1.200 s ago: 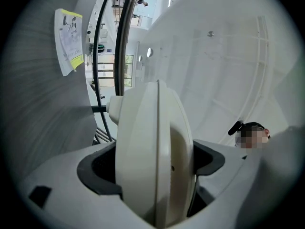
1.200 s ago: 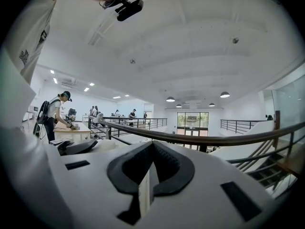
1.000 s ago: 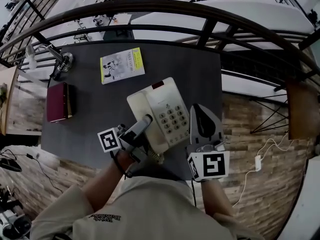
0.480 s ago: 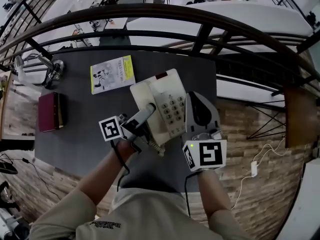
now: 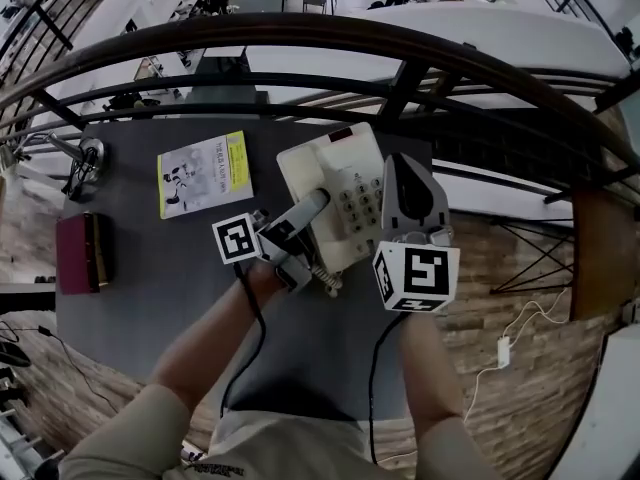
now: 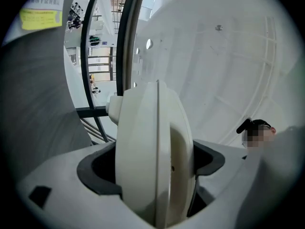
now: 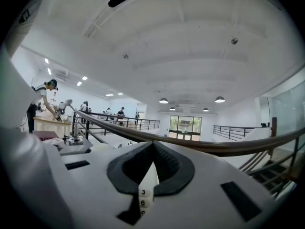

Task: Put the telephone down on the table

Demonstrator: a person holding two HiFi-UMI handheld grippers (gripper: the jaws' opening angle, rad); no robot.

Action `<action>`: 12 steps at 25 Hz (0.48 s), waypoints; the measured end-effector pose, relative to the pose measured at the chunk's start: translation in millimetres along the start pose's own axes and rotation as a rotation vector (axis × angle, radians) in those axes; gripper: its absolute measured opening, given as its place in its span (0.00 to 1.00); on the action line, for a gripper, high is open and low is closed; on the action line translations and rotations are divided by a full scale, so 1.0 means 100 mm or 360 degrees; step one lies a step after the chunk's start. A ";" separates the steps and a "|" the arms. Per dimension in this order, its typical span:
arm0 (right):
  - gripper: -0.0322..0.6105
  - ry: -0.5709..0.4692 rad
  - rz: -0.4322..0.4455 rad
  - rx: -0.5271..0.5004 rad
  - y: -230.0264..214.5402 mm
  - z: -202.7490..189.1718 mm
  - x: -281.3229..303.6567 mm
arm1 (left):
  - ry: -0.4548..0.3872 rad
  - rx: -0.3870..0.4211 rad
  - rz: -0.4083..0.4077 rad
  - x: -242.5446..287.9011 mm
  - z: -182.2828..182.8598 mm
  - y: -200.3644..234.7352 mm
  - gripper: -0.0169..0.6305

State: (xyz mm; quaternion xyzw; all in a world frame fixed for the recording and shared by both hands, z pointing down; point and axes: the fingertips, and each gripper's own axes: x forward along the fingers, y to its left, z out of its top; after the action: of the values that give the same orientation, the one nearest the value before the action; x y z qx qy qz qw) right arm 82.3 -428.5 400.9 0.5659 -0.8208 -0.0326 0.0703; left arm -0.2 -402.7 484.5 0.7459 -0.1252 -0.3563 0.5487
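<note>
A cream push-button telephone is held between both grippers over the far right part of the dark grey table. My left gripper is shut on the handset, which fills the gap between its jaws in the left gripper view. My right gripper is shut on the phone's right edge; in the right gripper view that edge shows as a thin strip with keys 3 and 6. The coiled cord hangs at the phone's near end. Whether the base touches the table cannot be told.
A yellow-and-white booklet lies left of the phone. A dark red book sits at the table's left edge, a desk lamp at the far left corner. A curved railing runs just beyond the table. Black cables trail toward me.
The phone and both grippers have moved away from me toward the table's far right edge, and the phone has turned slightly. Both grips are unchanged.
</note>
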 end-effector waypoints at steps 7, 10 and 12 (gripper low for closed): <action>0.05 0.0139 -0.0034 -0.0029 -0.16 -0.84 0.58 | 0.0034 -0.0017 0.0051 0.25 0.24 0.82 0.71; 0.05 0.0178 -0.0020 -0.0029 -0.17 -1.09 0.72 | 0.0058 -0.0047 0.0100 0.29 0.28 1.16 0.71; 0.05 0.0197 -0.0011 -0.0009 -0.17 -1.23 0.80 | 0.0057 -0.0065 0.0143 0.29 0.31 1.37 0.71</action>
State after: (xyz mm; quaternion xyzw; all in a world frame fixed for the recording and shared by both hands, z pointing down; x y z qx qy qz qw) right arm 89.2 -505.9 525.9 0.5695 -0.8128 -0.0001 0.1224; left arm 28.4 -492.2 592.8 0.7345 -0.1413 -0.3204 0.5813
